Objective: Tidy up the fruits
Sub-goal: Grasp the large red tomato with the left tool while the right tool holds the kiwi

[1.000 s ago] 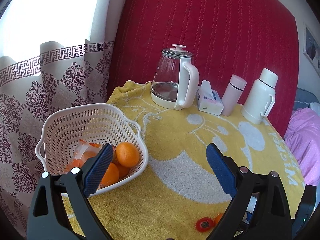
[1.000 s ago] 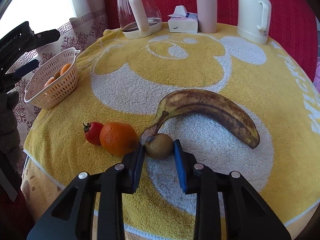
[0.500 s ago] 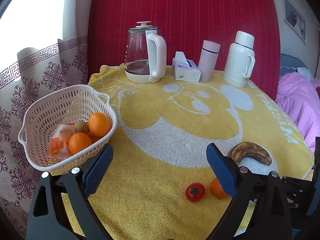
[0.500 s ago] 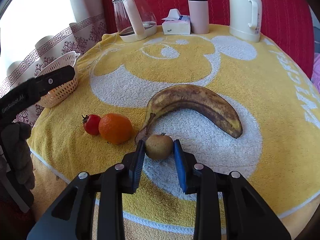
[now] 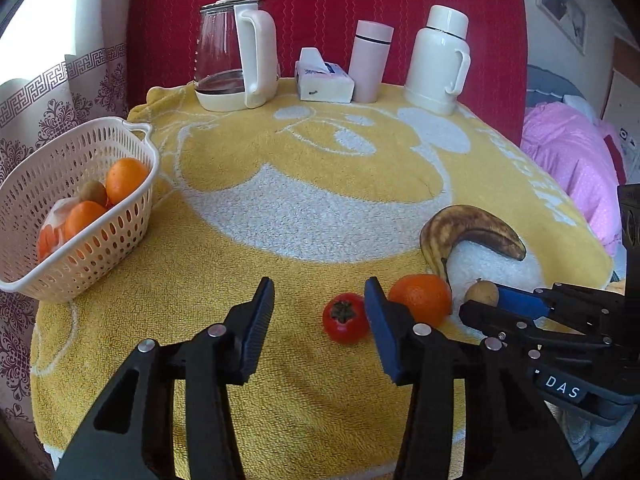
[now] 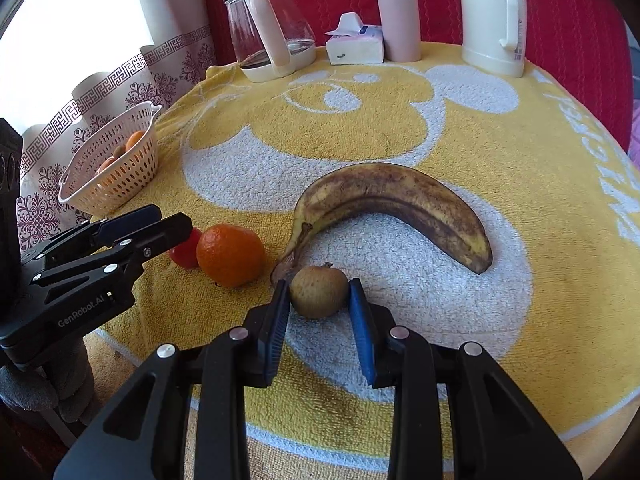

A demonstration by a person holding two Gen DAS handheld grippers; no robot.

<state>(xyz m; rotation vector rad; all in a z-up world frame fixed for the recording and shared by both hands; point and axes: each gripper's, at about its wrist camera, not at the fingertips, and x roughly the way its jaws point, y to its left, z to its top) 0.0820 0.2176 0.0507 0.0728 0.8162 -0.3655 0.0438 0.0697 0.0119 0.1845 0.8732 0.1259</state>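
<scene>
On the yellow towel lie a brown-spotted banana [image 6: 400,196], an orange [image 6: 230,254] and a red tomato [image 5: 345,319]. My right gripper [image 6: 319,304] is shut on a brown kiwi [image 6: 318,290], just right of the banana's stem. The left wrist view shows the same kiwi [image 5: 482,292] in the right gripper [image 5: 500,300]. My left gripper [image 5: 318,312] is open, low over the towel; the tomato sits just beyond its tips, close to the right finger [image 5: 378,320]. The white basket [image 5: 100,248] at the far left holds oranges, a kiwi and a plastic bag.
Along the table's back stand a glass kettle [image 5: 236,68], a tissue box [image 5: 324,80], a pink flask [image 5: 370,60] and a white thermos [image 5: 440,60]. A patterned curtain [image 5: 40,92] hangs left of the basket. Pink bedding [image 5: 568,152] lies past the right edge.
My left gripper has swung from the basket rightward to the tomato and its fingers have narrowed. The right gripper kept the kiwi and shifted slightly right of the banana's stem.
</scene>
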